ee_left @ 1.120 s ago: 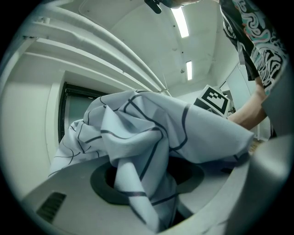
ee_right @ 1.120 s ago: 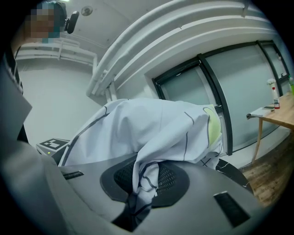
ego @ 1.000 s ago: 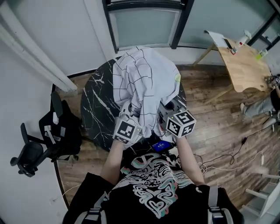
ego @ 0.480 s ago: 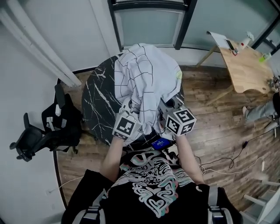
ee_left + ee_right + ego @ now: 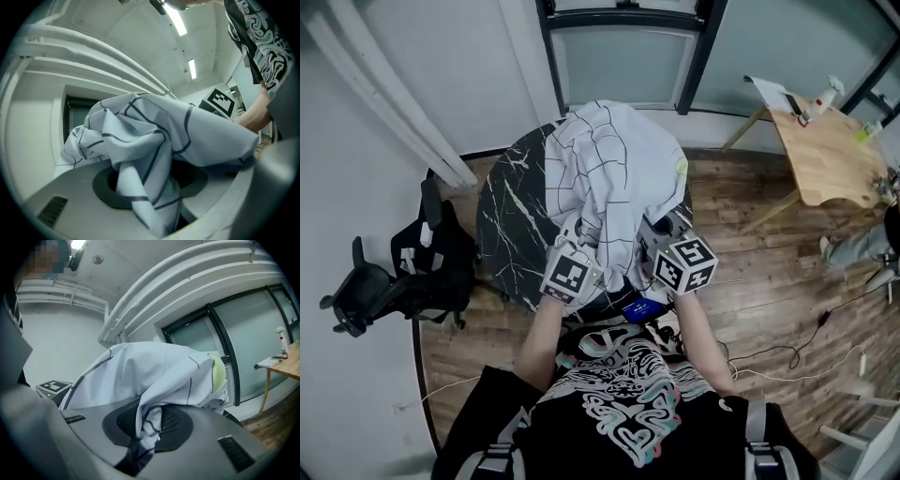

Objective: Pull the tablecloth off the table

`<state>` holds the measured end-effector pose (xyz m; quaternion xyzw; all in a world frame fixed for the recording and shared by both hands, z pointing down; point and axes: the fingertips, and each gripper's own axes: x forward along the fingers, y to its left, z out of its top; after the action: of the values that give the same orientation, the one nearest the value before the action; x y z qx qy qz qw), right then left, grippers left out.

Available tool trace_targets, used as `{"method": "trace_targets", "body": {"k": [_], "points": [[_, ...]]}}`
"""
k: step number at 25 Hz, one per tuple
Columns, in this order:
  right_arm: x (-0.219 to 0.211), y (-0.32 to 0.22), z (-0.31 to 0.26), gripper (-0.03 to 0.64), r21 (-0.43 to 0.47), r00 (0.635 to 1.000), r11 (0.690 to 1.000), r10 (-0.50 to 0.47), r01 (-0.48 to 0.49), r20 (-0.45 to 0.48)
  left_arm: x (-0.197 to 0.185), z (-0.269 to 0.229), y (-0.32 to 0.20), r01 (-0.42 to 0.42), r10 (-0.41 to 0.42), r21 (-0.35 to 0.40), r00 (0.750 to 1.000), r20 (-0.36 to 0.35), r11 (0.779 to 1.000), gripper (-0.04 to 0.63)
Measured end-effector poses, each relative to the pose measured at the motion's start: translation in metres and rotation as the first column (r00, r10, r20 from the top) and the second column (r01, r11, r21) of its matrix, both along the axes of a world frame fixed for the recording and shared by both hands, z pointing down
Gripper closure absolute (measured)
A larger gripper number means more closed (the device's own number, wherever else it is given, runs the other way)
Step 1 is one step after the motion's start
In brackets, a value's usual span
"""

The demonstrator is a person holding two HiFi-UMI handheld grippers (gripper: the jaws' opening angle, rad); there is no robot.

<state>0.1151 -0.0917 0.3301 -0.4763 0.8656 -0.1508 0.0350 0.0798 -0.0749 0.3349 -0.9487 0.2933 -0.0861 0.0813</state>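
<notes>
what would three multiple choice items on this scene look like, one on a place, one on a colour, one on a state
1. In the head view, where does the office chair stand?
A. on the round table
B. left of the round table
C. right of the round table

2. What does the tablecloth look like?
A. plain red
B. yellow with stripes
C. white with dark grid lines

3. What is the state of the right gripper?
A. shut on the tablecloth
B. open and empty
C. out of every view

Answers:
1 B: the chair sits on the floor by the wall, at the table's left edge.
2 C: thin dark lines cross the pale cloth in squares.
3 A: the right gripper view shows a fold of cloth pinched between its jaws.
</notes>
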Motion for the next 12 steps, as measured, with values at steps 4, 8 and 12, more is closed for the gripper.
{"method": "trace_targets", "body": {"k": [4, 8, 12], "points": [[-0.0011, -0.0002, -0.0005, 0.584, -0.002, 1.0, 1.0, -0.009, 0.009, -0.002, -0.0011, -0.0001, -0.0001, 0.004, -0.004, 0.003, 1.0, 0.0, 1.0, 0.347], [-0.0015, -0.0041, 0.0004, 0.584, 0.001, 1.0, 1.0, 0.0, 0.0, -0.009, -0.0012, 0.0007, -0.0041, 0.0, 0.0, 0.005, 1.0, 0.001, 1.0, 0.347], [-0.0012, -0.0041, 0.0007, 0.584, -0.003, 1.0, 1.0, 0.003, -0.003, -0.004, -0.0011, 0.0003, -0.004, -0.005, 0.005, 0.009, 1.0, 0.006, 1.0, 0.347]]}}
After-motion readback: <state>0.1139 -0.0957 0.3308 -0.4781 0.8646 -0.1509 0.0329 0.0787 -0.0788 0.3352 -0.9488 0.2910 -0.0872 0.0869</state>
